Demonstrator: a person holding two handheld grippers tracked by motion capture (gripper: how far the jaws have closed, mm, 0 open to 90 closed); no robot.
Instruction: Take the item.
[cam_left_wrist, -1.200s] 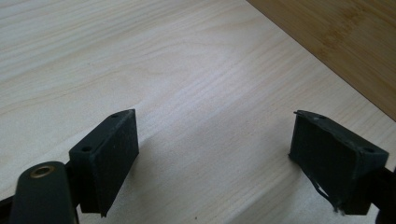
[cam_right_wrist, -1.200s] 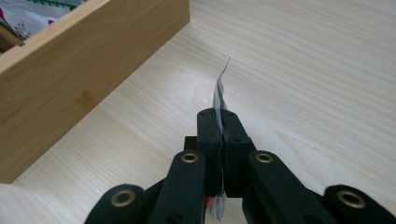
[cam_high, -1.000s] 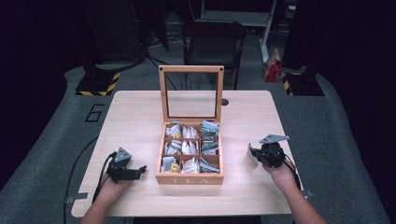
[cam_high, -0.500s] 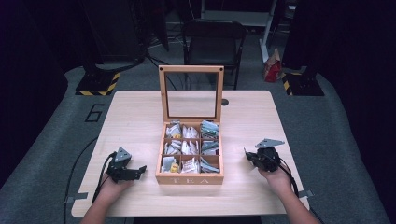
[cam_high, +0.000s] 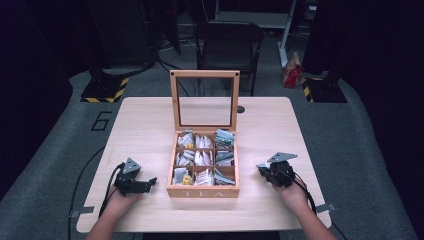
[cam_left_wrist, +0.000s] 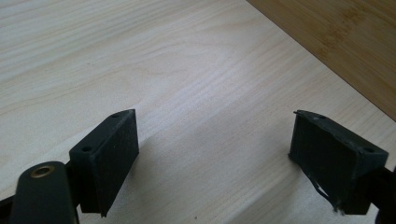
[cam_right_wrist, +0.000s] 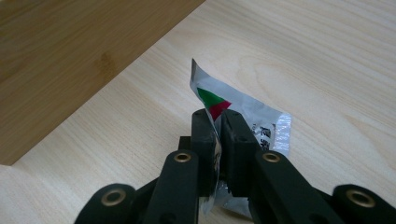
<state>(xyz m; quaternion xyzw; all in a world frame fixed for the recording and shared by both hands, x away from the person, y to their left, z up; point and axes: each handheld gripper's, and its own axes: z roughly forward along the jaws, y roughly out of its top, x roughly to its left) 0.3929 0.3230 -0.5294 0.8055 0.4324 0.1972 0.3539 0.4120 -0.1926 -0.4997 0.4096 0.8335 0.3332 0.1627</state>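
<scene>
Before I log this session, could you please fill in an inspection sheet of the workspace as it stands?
Surface: light wooden table, bare around the box.
Job's things: wooden tea box, glass lid upright and open, sachets in its compartments; one silver tea sachet pinched by the right gripper just above the table, right of the box.
Clutter: a small dark thing behind the lid, too small to tell.
Grippers: right gripper's fingers have just been opening a little, sachet between them; left gripper open, nothing between its fingers.
Cables: black cable trails from the left gripper.
Surroundings: chair behind the table, grey floor.
</scene>
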